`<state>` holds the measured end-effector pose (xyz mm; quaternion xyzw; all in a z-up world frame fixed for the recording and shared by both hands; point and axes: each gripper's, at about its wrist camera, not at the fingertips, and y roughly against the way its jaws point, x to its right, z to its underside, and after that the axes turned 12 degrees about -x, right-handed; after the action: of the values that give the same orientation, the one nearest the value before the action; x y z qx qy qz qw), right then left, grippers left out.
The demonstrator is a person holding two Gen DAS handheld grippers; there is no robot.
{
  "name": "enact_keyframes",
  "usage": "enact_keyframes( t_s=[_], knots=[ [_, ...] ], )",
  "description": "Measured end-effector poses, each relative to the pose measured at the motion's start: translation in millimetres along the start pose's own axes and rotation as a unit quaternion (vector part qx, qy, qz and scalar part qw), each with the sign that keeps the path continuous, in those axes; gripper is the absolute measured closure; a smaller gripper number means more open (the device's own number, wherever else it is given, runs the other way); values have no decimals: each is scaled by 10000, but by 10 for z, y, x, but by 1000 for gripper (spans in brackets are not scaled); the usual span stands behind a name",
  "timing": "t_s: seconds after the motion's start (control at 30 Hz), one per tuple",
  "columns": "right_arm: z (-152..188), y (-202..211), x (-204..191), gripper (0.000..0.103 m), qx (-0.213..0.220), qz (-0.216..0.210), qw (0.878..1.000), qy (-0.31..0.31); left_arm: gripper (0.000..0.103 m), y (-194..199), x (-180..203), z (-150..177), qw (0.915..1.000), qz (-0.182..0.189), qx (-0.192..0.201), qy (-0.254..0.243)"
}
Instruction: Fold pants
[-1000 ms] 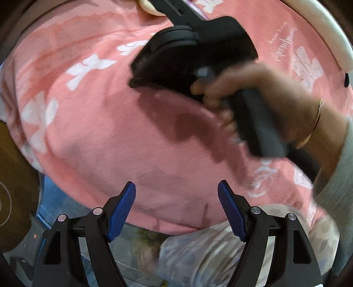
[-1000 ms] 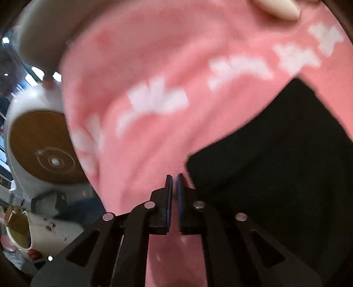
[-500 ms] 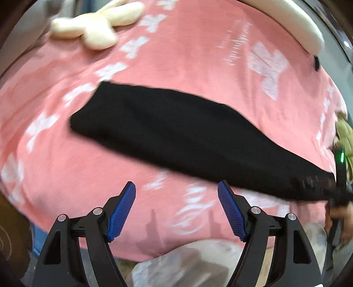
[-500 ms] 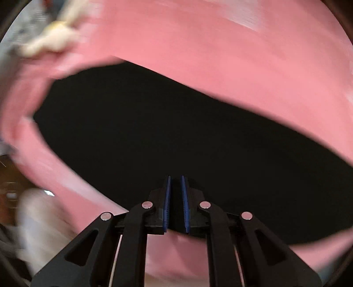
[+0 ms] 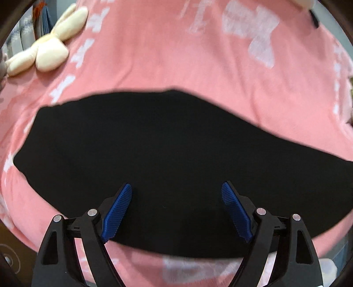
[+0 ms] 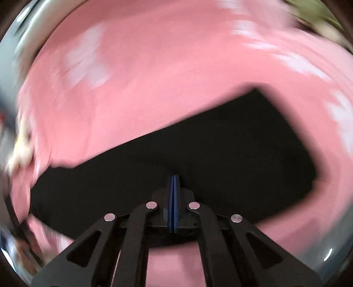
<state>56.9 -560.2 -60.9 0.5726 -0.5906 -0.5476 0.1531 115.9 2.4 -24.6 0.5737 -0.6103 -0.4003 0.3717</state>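
Black pants (image 5: 167, 150) lie flat as a long band on a pink sheet with white prints (image 5: 176, 50). My left gripper (image 5: 176, 198) is open, its blue pads spread wide just above the pants' near edge, holding nothing. In the right wrist view the pants (image 6: 220, 150) stretch left to right, with a squared end at the right. My right gripper (image 6: 173, 183) hovers over the pants with its blue pads pressed together; I see no cloth between them. This view is motion-blurred.
A cream plush toy (image 5: 46, 50) lies on the sheet at the far left. A white rounded rim (image 5: 306, 4) shows at the top right. The bed's near edge runs under the left gripper, with floor and a brown object (image 5: 8, 260) at the lower left.
The right gripper carried the pants away from the left camera and laid them out flat. The left gripper has moved in over the pants. The right view has swung round; its pads closed fully.
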Motion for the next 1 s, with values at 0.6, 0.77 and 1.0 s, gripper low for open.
enact_keyframes(
  t_s=[0.6, 0.77, 1.0],
  knots=[
    [-11, 473, 500, 96, 1064, 274, 9939, 99, 22, 303, 1011, 184, 9927, -205, 753, -925],
    [89, 221, 826, 78, 727, 428, 9964, -126, 20, 246, 1184, 222, 9921, -265, 610, -1065],
    [103, 407, 847, 41, 993, 407, 9934, -403, 20, 154, 1296, 250, 9948, -248, 194, -965]
  ],
)
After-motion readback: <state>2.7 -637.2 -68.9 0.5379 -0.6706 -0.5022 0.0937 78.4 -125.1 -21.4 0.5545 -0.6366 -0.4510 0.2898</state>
